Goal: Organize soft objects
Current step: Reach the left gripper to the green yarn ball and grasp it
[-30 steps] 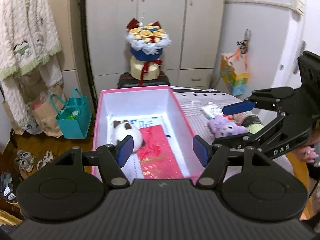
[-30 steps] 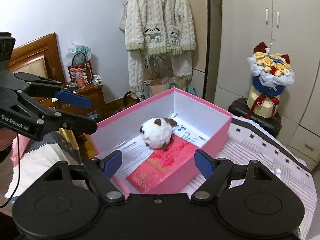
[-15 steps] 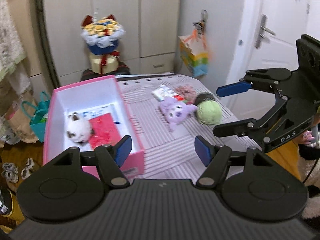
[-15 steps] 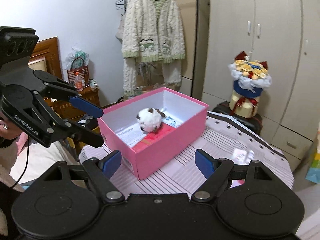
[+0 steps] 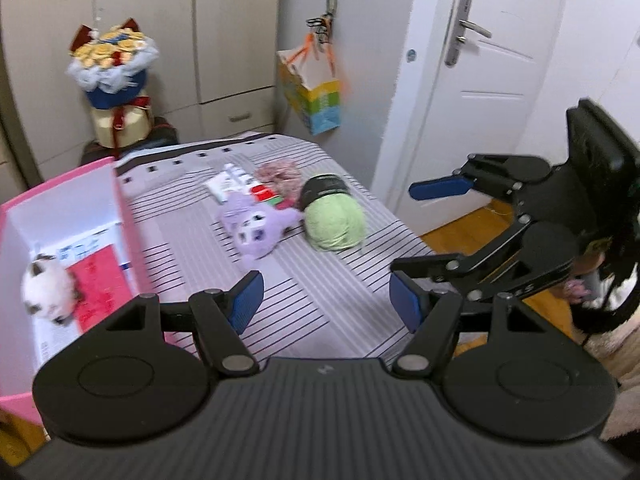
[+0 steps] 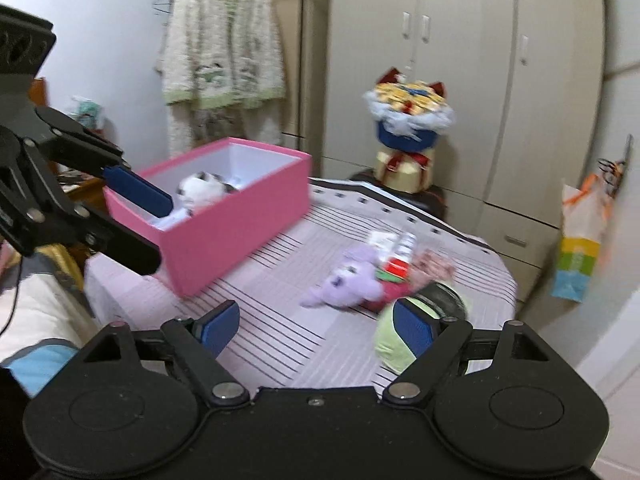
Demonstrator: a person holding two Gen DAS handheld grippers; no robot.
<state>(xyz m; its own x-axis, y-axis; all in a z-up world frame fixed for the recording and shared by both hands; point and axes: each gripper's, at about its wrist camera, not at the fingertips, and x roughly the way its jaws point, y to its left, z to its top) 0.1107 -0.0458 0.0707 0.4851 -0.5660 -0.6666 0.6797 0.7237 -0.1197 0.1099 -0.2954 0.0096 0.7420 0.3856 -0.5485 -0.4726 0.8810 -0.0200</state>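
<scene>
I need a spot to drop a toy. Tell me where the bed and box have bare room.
Bare striped bedcover lies between the pink box and the purple plush. The box's far end is open beyond the white plush. It is crowded where the purple plush, green plush and small packets cluster.

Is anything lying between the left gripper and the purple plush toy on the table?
Nothing visible does. Only bare striped tablecloth lies between the open left gripper and the purple plush toy. The green plush sits beside the toy on its right, touching it, not in front.
</scene>
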